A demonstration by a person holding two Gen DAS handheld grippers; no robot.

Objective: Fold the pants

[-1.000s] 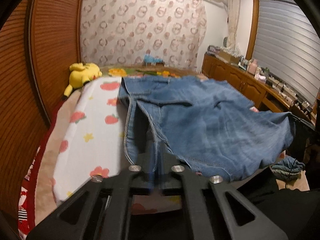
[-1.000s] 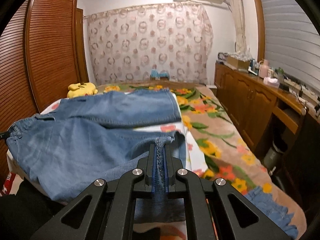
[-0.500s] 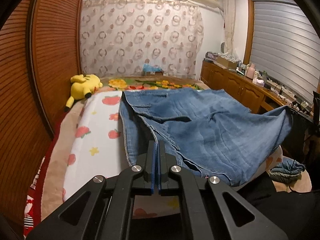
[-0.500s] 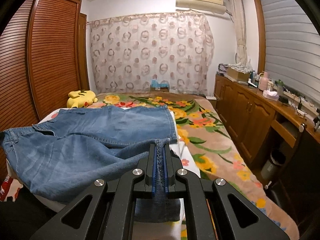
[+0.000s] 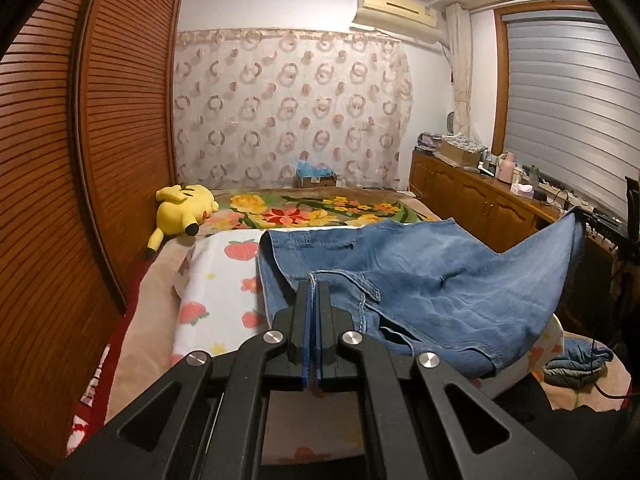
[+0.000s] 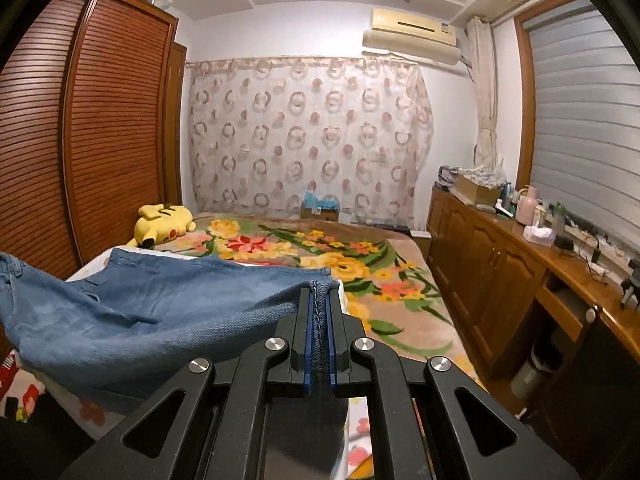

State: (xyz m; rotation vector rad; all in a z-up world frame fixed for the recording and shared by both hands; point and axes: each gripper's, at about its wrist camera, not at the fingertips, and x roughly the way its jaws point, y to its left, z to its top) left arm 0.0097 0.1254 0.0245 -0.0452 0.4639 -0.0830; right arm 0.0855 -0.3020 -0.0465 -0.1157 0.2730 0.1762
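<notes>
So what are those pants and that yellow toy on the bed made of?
The pants look like blue denim: faded weave and stitched seams show. The yellow toy seems soft plush, with a fuzzy matte surface, though its filling can't be seen.

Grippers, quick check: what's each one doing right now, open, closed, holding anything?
Left gripper: jaws closed on an edge of the jeans.
Right gripper: jaws closed on a seamed edge of the same jeans.

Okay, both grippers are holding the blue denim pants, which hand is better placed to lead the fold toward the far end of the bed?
Probably the right gripper: its shut jaws pinch the blue denim pants at the hem, nearer the far layer's edge. The left gripper is also shut on denim.
</notes>
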